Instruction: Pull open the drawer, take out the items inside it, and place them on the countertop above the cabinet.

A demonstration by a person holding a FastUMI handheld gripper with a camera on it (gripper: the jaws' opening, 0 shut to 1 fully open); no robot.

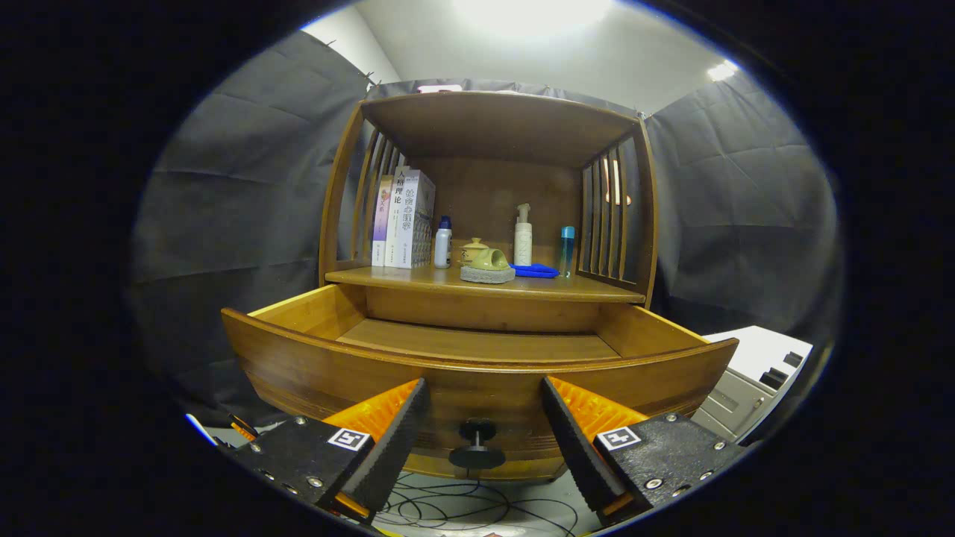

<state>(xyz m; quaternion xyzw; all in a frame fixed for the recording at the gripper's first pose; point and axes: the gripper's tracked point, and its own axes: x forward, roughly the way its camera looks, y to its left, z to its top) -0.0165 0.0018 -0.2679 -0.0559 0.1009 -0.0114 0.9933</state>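
2 claw fingers (485,440) spread wide, gripping nothing, straddling drawer knob (477,441). Drawer (477,373) pulled out, looks bare; reaching in blind could clip front panel.

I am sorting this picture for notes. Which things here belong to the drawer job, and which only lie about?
Belong to the job:
drawer, pulled open
knob, between the open jaws
gripper
countertop

Only lying about:
books
bottles
blue cloth
cables
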